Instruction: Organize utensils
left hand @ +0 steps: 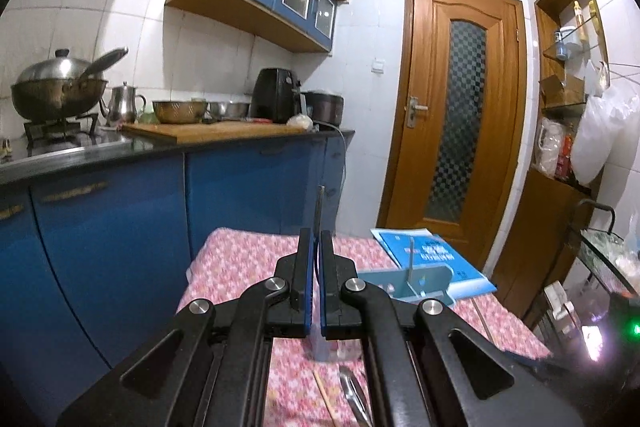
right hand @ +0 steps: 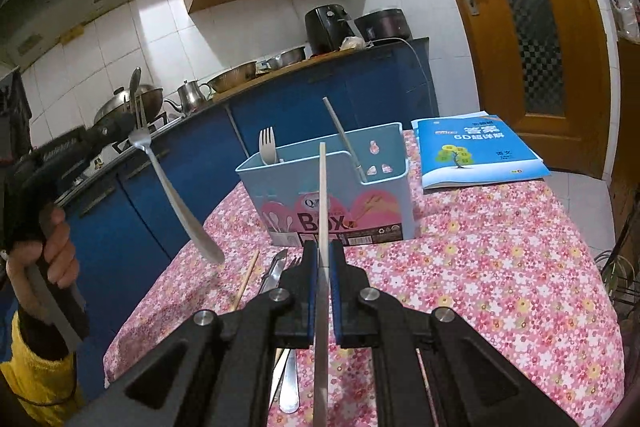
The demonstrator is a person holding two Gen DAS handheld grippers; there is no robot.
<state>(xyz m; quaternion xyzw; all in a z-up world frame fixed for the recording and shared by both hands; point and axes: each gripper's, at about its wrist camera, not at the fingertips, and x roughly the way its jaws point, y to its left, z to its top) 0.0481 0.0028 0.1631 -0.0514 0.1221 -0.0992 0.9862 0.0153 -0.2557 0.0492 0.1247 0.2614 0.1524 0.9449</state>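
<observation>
Above the table (right hand: 460, 267), both claws clamped

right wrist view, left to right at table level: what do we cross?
Left gripper holding the metal fork → loose chopstick on the cloth → blue utensil box → blue booklet.

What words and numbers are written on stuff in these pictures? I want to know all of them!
"BOX" on the front of the blue utensil box.
"Q" in the round logo above it; the rest is unreadable.
"6D" with Chinese characters on the blue booklet cover.
Small print along the box's bottom edge: too small to read.
Lettering on the left gripper body: blurred.
</observation>
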